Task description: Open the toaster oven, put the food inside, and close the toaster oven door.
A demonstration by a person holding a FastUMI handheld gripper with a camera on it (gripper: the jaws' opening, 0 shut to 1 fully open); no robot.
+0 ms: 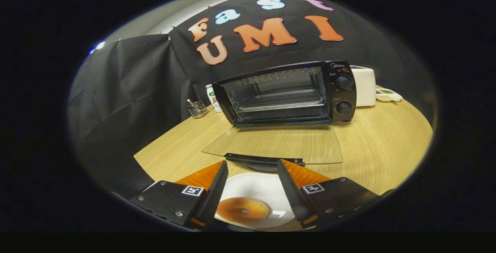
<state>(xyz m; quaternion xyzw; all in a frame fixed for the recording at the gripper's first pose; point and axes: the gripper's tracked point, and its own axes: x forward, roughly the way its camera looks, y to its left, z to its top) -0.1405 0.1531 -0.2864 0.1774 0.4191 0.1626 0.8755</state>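
Far ahead-left of the hand-held gripper [251,167] we note a small wire basket [197,109] and a white bottle [212,97] on the desk [379,148], both beside the toaster oven [288,92]. The oven stands well beyond the fingers, its glass door [277,144] folded down flat toward us, door handle [264,158] just ahead of the fingertips, rack visible inside. The hand-held gripper is released, fingers spread wide and gripping nothing. Between them, lower down, we see a white plate [252,185] carrying a doughnut [243,209]. Beyond the oven to the right stand a white appliance [365,86] and a small white device [388,95].
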